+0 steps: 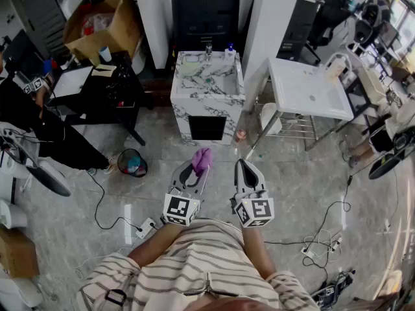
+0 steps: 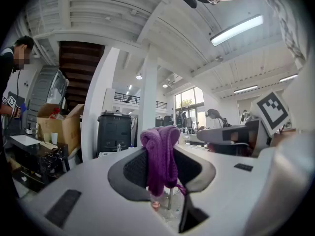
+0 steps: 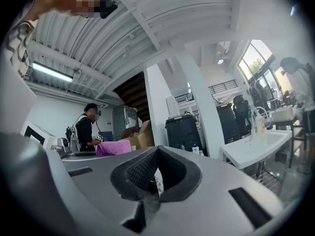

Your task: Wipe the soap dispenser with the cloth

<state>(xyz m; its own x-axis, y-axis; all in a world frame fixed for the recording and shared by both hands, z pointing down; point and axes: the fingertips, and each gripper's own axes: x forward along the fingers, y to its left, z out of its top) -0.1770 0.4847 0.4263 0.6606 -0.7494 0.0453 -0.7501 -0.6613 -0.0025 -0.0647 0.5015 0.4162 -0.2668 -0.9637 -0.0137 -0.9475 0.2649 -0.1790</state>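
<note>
Hand-held grippers, both level and side by side in front of you:
- Left hand-held gripper: jaws clamped on the purple cloth. In the left gripper view the cloth bunches above the tips and hangs down between them.
- Right hand-held gripper: jaws together with nothing between them, also seen in the right gripper view. It sits just beside your left one, not touching it.

Room to move:
- Open floor lies ahead of both hand-held grippers up to the marble sink unit.
- A white basin stand is ahead and to the right of your right hand-held gripper, with a white pillar between it and the sink unit.
- A black bench and another person are well to the left of your left hand-held gripper.
- A dark bucket is on the floor just to that hand-held gripper's left.
- Cables and power strips lie beside and behind you.

Task item:
- Soap dispenser: a small blue-topped bottle on the far rim of the sink unit, straight ahead and well apart from both hand-held grippers. It is too small to confirm in detail.
- A pump bottle stands on the white basin stand.

Room: grey polished tile floor, a white ribbed ceiling and a cardboard box at the far left.
</note>
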